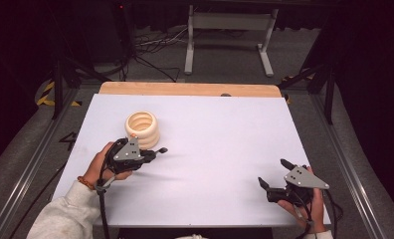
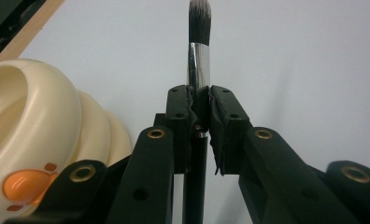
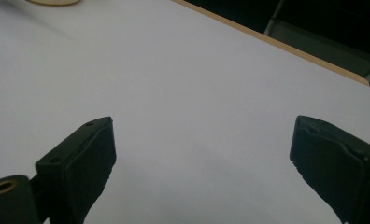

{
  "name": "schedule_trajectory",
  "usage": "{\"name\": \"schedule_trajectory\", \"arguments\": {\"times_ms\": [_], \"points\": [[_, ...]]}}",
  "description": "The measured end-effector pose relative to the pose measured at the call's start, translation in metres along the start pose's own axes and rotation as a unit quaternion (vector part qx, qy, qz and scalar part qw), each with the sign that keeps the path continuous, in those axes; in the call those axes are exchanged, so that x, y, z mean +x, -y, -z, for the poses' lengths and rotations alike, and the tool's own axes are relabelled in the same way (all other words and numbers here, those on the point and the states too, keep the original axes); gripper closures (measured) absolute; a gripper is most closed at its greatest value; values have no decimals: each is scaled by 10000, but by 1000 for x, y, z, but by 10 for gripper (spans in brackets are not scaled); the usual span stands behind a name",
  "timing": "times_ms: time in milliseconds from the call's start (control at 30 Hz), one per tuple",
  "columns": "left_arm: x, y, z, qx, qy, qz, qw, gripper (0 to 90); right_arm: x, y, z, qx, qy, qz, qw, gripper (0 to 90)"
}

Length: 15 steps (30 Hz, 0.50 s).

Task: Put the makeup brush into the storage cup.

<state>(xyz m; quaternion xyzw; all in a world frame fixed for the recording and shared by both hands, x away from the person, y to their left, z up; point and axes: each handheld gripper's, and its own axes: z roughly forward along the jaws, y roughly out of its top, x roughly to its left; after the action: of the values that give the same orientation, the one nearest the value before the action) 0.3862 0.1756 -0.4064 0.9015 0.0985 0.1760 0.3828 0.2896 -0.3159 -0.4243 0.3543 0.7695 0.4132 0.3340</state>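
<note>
The left gripper [image 2: 200,100] is clenched on a makeup brush [image 2: 199,56], gripping its handle just behind the metal collar so the bristles stick out ahead, free of the worktop [image 1: 210,134]. It sits just beside the cream ribbed holder [image 1: 142,128], probably the brush's destination, though that is unclear. The right gripper [image 1: 273,173] rests released and empty near the worktop's right edge, well apart and out of the way.

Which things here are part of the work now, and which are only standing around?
In the work:
- brush, clamped in the left gripper
- cream ribbed holder, just beside it

Standing around:
- right gripper, open and holding nothing
- white table
- metal stand on the floor behind
</note>
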Motion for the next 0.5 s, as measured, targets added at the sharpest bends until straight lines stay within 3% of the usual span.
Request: {"name": "schedule_trajectory", "arguments": {"times_ms": [200, 500], "points": [[1, 2, 1, -264, -45, 239, 9994, 788, 0, 0, 0, -15, 9, -8, 10000, 77], [-1, 2, 2, -531, -88, 410, 9977, 788, 0, 0, 0, -15, 5, 5, 10000, 77]]}}
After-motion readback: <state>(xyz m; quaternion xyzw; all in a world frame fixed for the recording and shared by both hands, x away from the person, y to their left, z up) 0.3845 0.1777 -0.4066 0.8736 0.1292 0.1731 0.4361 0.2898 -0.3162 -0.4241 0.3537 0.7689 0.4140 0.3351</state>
